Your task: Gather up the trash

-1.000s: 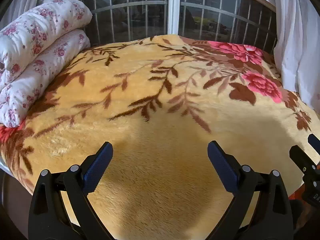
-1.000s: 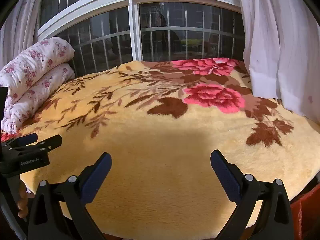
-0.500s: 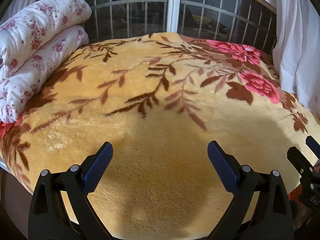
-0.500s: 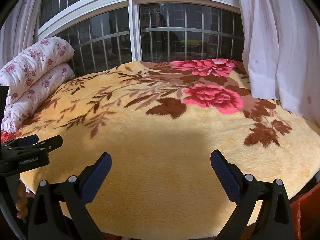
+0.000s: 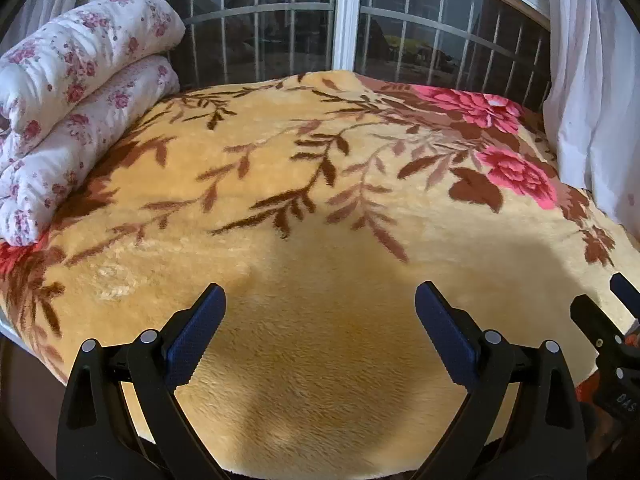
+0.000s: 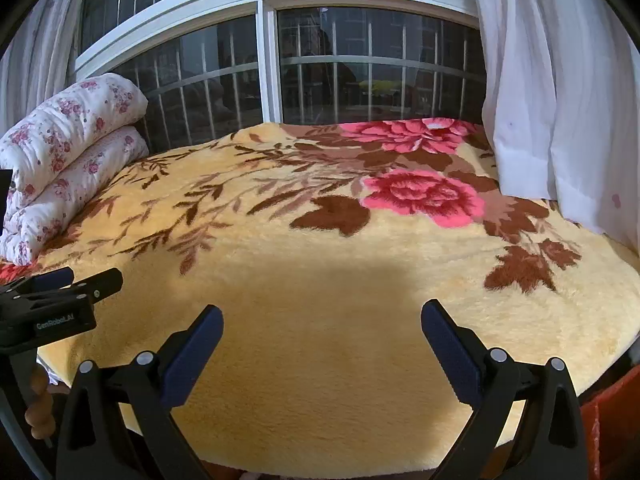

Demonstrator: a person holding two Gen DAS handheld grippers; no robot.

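Yellow plush filled most of both views: a blanket (image 5: 320, 208) patterned with brown leaf sprays and pink roses lay spread over a bed. In the left wrist view the left gripper (image 5: 320, 332) sat at the bottom centre of the frame with its jaws spread wide and nothing between them, its blue-padded fingers (image 5: 196, 336) above the near part of the blanket. In the right wrist view the right gripper (image 6: 322, 354) occupied the same lower-centre place, jaws likewise wide apart and holding nothing. Each tool showed in the other's picture, the right one at the lower right edge of the left view and the left one at the lower left edge of the right view.

A folded white quilt (image 5: 76, 108) printed with small pink flowers lay stacked in the upper left of both frames, resting on the blanket's far left side. Behind the bed, along the top of the frames, stood a barred window (image 6: 316, 68), and a white curtain (image 6: 560, 100) hung down the right side, its hem touching the blanket. No piece of trash could be made out anywhere on the blanket in either view. Something red-orange (image 6: 612, 420) showed at the lower right corner of the right view; what it was could not be told.
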